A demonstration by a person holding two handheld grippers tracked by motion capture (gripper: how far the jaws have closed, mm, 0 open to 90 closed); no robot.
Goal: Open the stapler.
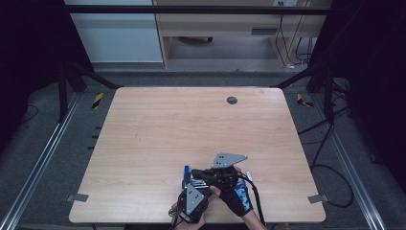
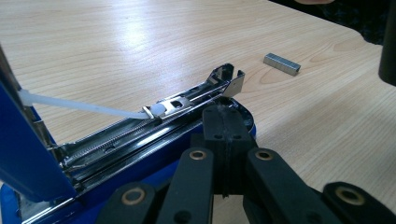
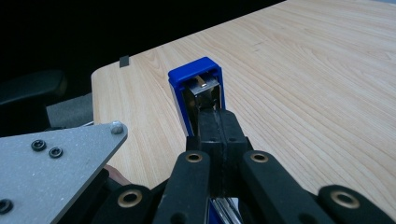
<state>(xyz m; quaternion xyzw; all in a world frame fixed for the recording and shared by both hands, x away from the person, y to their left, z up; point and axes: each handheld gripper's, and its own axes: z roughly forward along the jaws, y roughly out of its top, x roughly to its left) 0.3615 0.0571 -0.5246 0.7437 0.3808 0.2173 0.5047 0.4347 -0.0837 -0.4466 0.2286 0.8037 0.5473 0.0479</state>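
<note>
A blue stapler lies swung open near the table's front edge, its metal staple channel bare and a white pusher rod running back to the raised lid. My left gripper is shut, its tips resting against the front of the blue base. My right gripper is also shut, its tips against the metal inside of the upright lid. Nothing shows between either pair of jaws. From above, the lid stands just left of the right gripper and beyond the left gripper.
A short grey strip of staples lies on the wood beyond the stapler's nose. The wooden table has a round cable hole at the far side. Black frame bars and cables surround it.
</note>
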